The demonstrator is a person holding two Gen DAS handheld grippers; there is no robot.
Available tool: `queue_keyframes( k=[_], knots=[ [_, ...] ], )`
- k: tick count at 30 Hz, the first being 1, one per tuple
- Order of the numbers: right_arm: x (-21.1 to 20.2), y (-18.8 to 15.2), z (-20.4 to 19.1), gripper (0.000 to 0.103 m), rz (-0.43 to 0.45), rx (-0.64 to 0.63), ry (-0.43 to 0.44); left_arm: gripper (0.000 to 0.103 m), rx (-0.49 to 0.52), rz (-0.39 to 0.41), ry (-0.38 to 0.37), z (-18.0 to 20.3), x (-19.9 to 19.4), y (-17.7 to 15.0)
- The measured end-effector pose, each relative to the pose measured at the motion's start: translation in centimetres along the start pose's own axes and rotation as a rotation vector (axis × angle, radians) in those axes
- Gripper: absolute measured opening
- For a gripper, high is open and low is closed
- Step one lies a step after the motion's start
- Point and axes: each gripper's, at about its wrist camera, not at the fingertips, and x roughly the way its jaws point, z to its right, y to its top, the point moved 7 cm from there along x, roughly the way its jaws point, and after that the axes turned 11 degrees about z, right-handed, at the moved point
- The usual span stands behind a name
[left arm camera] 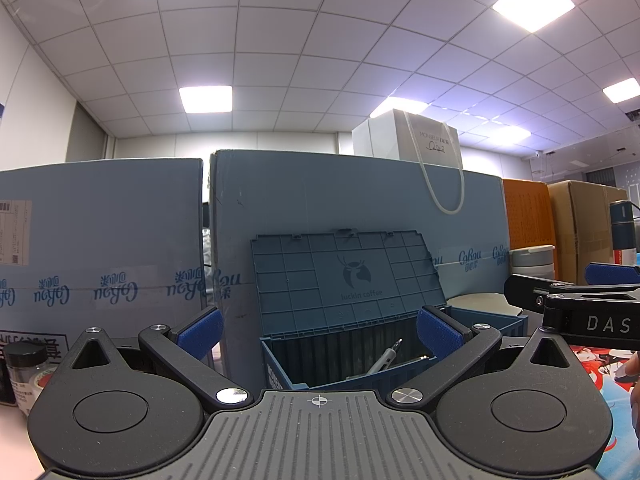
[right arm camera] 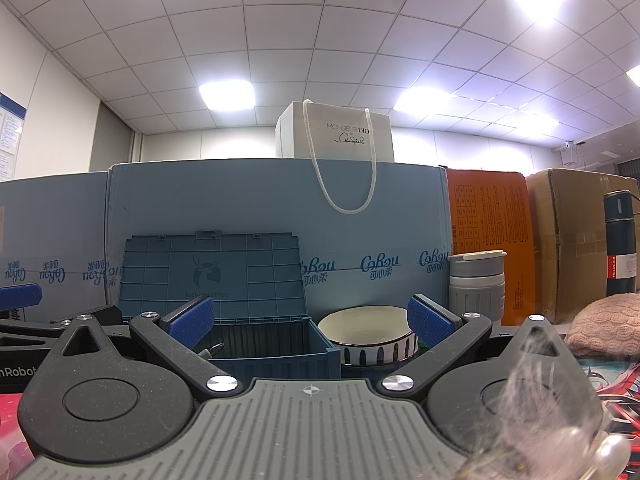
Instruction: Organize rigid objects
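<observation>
A blue storage box (left arm camera: 280, 364) with its lid (left arm camera: 344, 276) raised stands just ahead of my left gripper (left arm camera: 318, 330), which is open and empty. A silver pen (left arm camera: 386, 356) lies inside the box. My right gripper (right arm camera: 310, 316) is open and empty, facing the same box (right arm camera: 280, 356) and a white bowl with dark stripes (right arm camera: 368, 334) to the right of it. A pen tip (right arm camera: 216, 348) shows in the box. The right gripper also shows at the right edge of the left wrist view (left arm camera: 576, 304).
Large blue cartons (right arm camera: 260, 216) form a wall behind the box, with a white paper bag (right arm camera: 340, 136) on top. A grey lidded cup (right arm camera: 476, 284), an orange box (right arm camera: 492, 236), a brown carton (right arm camera: 576, 240), a dark flask (right arm camera: 620, 248) and pink knitwear (right arm camera: 604, 324) stand right. A jar (left arm camera: 28, 368) stands left.
</observation>
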Motion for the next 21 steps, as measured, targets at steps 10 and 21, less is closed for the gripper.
queue_keyframes(
  k=[10, 21],
  knots=[
    [0.07, -0.05, -0.07, 0.103, -0.002, -0.001, 0.002, 0.103, -0.002, -0.005, 0.005, -0.12, 0.08, -0.19],
    [0.01, -0.18, -0.12, 0.103, -0.001, -0.006, -0.001, 0.103, -0.008, -0.002, 0.001, -0.19, 0.02, -0.15]
  ],
)
